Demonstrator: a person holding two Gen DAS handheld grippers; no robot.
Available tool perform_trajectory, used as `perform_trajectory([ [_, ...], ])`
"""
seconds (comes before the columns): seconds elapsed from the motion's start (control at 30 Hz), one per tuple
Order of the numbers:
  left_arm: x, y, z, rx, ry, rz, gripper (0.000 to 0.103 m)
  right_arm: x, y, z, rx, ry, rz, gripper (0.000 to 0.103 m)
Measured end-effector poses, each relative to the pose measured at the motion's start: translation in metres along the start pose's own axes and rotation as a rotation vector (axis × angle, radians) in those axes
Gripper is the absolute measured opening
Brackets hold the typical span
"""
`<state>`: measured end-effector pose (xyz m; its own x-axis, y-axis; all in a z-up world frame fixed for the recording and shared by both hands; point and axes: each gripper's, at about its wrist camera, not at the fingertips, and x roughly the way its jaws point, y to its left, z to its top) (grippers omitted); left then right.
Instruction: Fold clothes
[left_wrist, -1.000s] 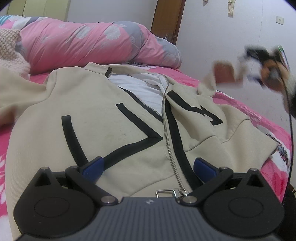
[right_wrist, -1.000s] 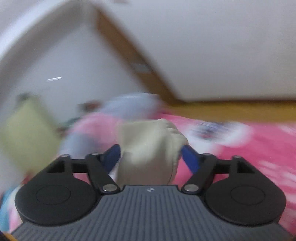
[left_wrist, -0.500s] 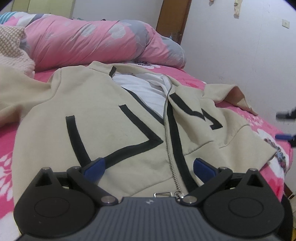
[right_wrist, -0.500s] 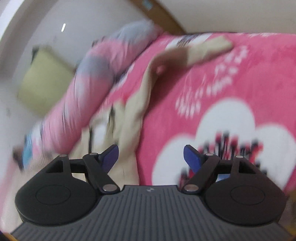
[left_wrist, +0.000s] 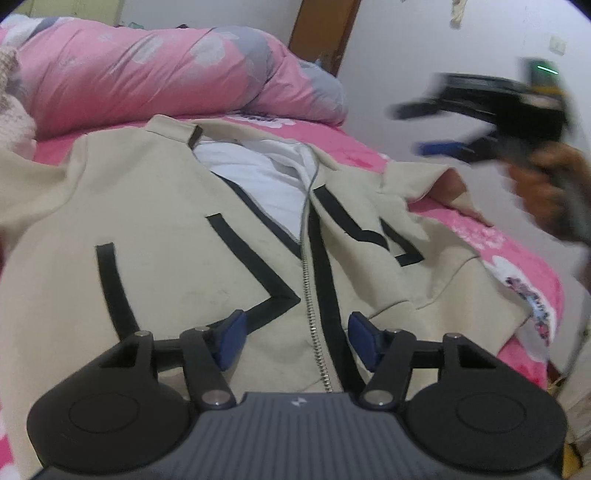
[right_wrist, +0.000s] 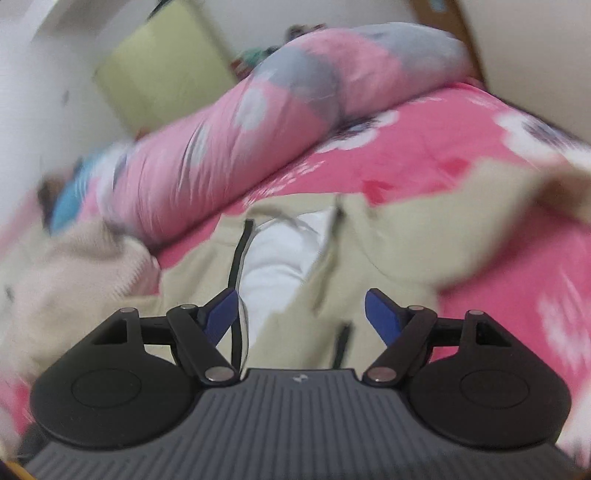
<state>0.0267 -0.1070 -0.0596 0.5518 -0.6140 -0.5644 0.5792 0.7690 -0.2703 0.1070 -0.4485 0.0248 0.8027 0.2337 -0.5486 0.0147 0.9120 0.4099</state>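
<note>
No readable words or numbers anywhere; only a small pale emblem, too small to make out, sits on each gripper body at lower centre.

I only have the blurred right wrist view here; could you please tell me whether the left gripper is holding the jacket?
Observer: No. The left gripper is open, its fingers either side of the zipper near the hem of the beige jacket.
Operator: Thank you. Where is my right gripper relative to the jacket?
Observer: The right gripper is in the air above the spread sleeve, open and holding nothing.
Operator: Is the zipper closed?
Observer: Its lower part is; the top lies open over white lining.
</note>
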Motion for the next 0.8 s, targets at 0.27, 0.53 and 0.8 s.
perform_trajectory([
  [0.27,0.005,0.028,-0.010,-0.097,-0.053,-0.168,0.065,0.152,-0.006,0.058,-0.038,0.100,-0.160,0.060],
  [0.53,0.005,0.042,-0.015,-0.167,-0.085,-0.257,0.069,0.205,-0.038,0.082,0.177,0.111,-0.166,0.008],
  [0.8,-0.002,0.043,-0.015,-0.176,-0.080,-0.318,0.062,0.153,0.032,0.101,0.024,-0.118,0.036,0.007],
])
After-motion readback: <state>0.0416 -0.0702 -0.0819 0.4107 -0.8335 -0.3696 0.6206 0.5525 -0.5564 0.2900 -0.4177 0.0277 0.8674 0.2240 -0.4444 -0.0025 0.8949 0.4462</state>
